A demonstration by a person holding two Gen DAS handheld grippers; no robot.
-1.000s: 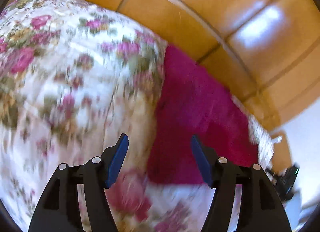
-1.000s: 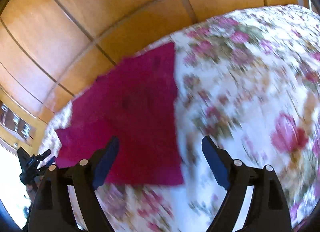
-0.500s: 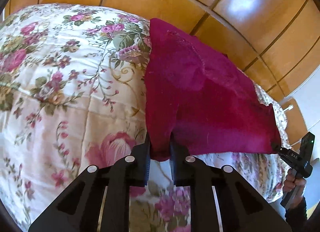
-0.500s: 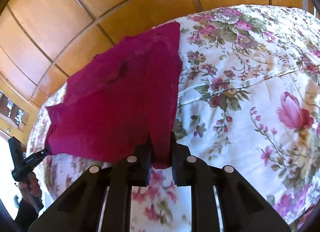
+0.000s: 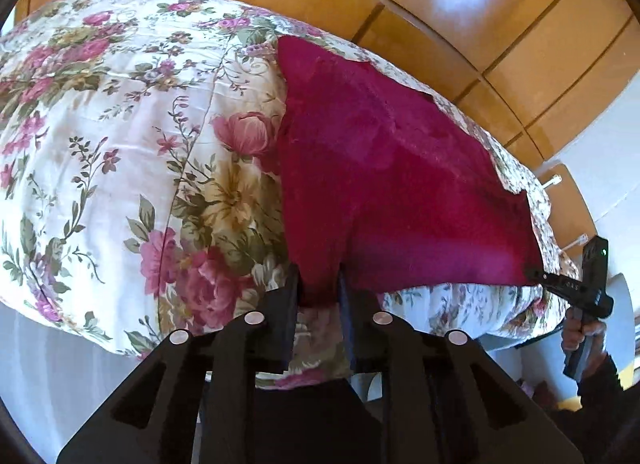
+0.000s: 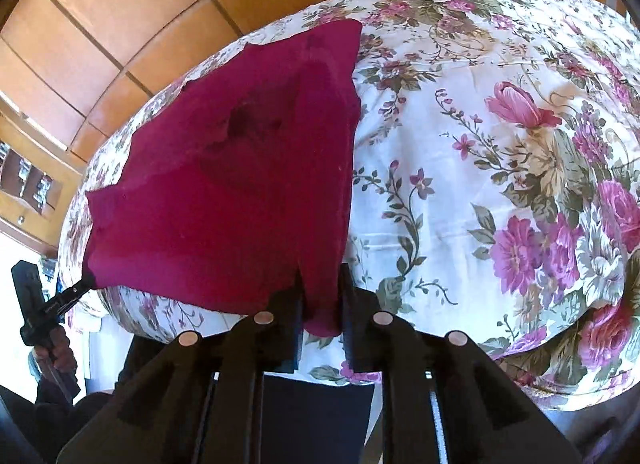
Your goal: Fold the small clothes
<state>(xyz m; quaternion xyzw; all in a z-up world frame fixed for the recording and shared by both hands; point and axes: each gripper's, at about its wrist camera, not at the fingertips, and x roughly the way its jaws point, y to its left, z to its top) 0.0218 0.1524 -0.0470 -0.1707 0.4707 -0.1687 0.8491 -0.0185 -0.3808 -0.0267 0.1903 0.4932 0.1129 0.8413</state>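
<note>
I hold a magenta garment point(image 5: 384, 168) by its near edge with both tools, one at each near corner. My left gripper point(image 5: 319, 288) has a bunched fold of the cloth between its two black fingers point(image 5: 286, 304); the pads press on the fabric on both sides, though the jaws are easing open slightly at this moment with the cloth between them. My right gripper point(image 6: 320, 296) grips the opposite near corner in the same manner, a tongue of fabric hanging down between its fingers point(image 6: 288, 316), and its jaws are likewise opening a little around the cloth. From the left wrist view, the right tool shows at the far right edge, its tip at the garment's corner, with a hand point(image 5: 582, 334) wrapped round the handle. From the right wrist view, the left tool appears at the left edge in the other hand point(image 6: 54, 348), its tip at the other corner. The garment's near hem is stretched between the two tools and lifted off the surface; the rest of it lies spread on a floral quilt point(image 5: 120, 144), reaching toward the far edge of the bed. The fabric shows soft creases and one darker hollow near its middle in the right wrist view. Behind the bed stands a panelled wooden wall point(image 5: 460, 4).
</note>
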